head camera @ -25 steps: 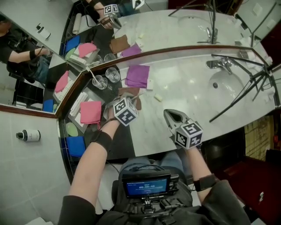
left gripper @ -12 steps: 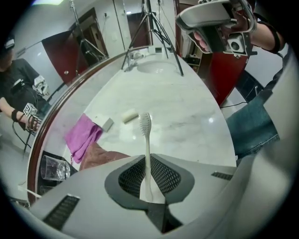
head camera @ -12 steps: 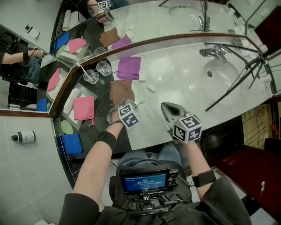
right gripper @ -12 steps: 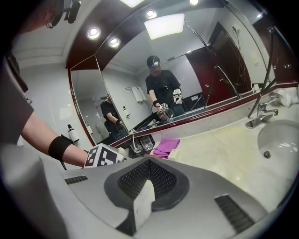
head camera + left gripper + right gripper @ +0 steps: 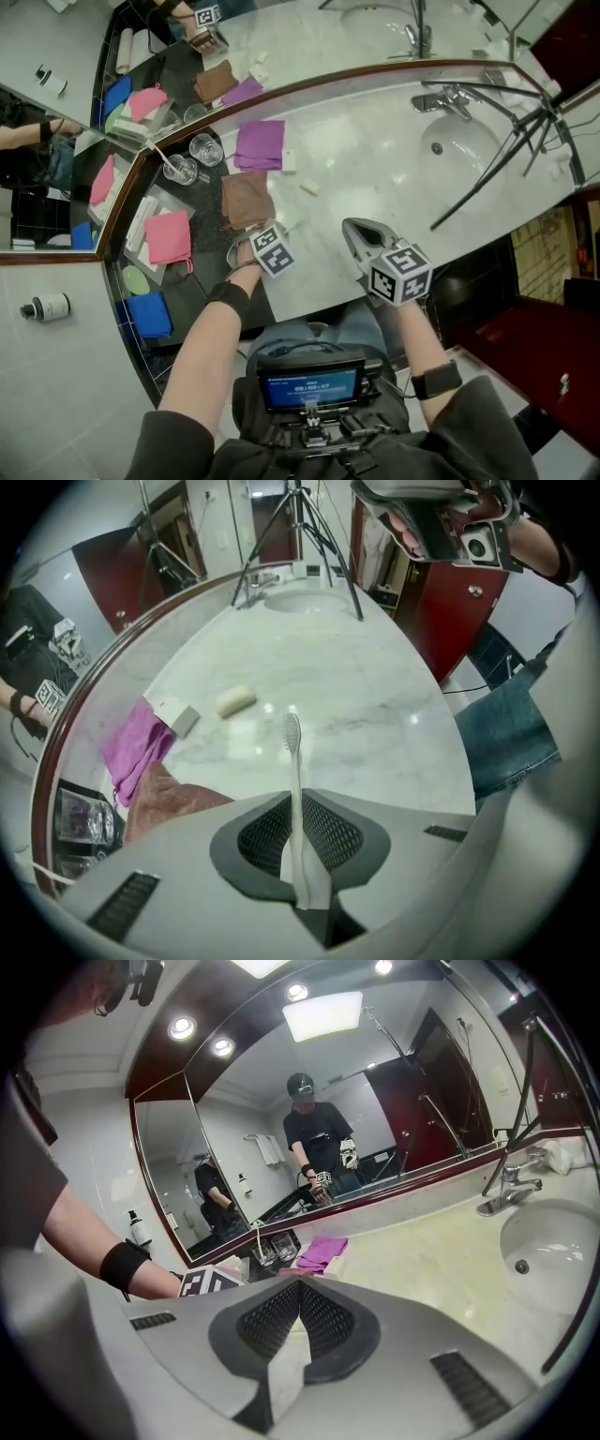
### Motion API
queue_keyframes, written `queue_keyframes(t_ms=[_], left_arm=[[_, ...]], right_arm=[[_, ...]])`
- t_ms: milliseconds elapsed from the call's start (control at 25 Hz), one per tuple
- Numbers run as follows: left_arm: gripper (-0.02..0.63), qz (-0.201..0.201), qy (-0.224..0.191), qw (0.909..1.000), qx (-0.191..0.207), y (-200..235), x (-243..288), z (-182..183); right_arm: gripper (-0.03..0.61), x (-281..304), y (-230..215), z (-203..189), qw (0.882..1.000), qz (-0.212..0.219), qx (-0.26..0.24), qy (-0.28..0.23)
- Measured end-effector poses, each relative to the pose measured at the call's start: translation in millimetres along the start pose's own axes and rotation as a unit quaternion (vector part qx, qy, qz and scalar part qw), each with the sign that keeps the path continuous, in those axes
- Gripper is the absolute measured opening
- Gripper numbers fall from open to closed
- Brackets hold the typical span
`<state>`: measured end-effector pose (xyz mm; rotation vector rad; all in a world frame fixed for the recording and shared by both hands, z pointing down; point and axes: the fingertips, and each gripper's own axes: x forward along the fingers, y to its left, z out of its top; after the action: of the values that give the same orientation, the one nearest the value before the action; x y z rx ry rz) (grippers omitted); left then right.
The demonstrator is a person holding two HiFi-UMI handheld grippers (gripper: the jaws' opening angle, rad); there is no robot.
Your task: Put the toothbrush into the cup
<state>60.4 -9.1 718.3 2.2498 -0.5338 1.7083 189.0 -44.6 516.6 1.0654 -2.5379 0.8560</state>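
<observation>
counter [image 5: 375,178]: aim far-left | left gripper [image 5: 298,797]: low at near edge, clenched on toothbrush [image 5: 294,761] | right gripper [image 5: 298,1293]: clamped, empty; keep aside | cloth [image 5: 246,199]: pass above | cups [image 5: 206,148]: by mirror [image 5: 56,141]; take the one that looks free | toothbrush: head forward; centre over rim, lower inside, then release

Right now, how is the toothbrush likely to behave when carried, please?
The white toothbrush looks slim and straight, so probably light and stiff. Pinched low on its handle by the left tongs, it may pivot if bumped.
</observation>
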Motion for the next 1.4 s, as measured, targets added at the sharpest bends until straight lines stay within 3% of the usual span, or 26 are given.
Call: queue_keyframes(t_ms=[440,520,1000,1400], left_arm=[[0.034,0.009,-0.015,0.9998,-0.012,4.3,2.5,0.3],[0.077,0.005,-0.015,0.9998,-0.009,3.5,1.6,1.0],[0.075,0.010,-0.023,0.9997,-0.009,13.2,-2.0,3.0],[0.074,0.033,-0.096,0.9941,-0.039,36.5,-53.6,39.4]], right_arm=[[0.017,0.2,-8.6,-0.1,1.000,-0.002,0.005,0.001],[0.017,2.0,-8.9,-0.3,1.000,0.000,0.006,0.002],[0.017,13.8,-11.1,-0.9,1.000,0.006,0.013,0.007],[0.017,30.3,-15.5,7.3,1.000,0.015,0.004,0.016]])
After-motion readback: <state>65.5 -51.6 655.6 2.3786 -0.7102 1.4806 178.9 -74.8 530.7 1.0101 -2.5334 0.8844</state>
